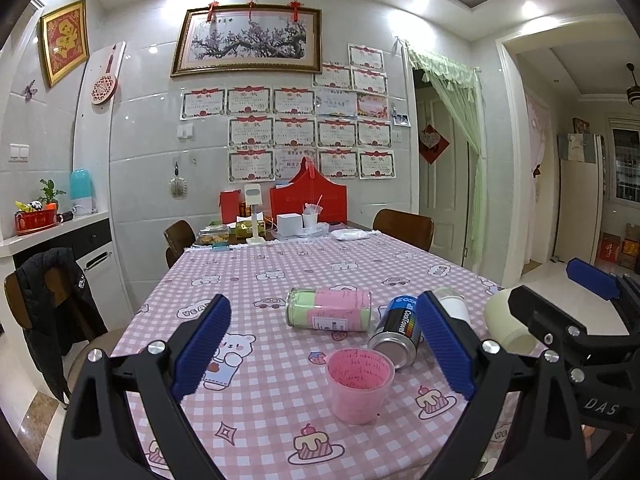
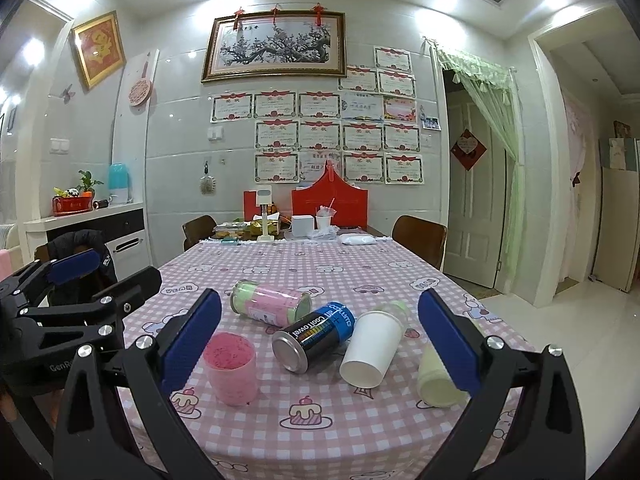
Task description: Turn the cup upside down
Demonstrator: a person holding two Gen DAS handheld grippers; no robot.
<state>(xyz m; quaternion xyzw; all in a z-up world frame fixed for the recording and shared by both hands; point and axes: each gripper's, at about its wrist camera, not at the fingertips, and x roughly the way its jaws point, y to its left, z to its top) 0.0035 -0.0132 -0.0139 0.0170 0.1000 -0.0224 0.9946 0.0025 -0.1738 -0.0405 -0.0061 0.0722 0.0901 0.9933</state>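
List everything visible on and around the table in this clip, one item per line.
pink translucent plastic cup: 1, pink, upright, near table edge
black-and-blue metal can: 1, lying on its side, centre
clear tube with pink-green contents: 1, lying behind the can
white paper cup: 1, white, on its side, right of the can
cream plastic cup: 1, cream, on its side, far right
pink checked tablecloth: 1, covers the table
red gift box: 1, far end
brown wooden chairs: 2 at the far end
left claw: 1, blue pads, open, cup between
right claw: 1, blue pads, open
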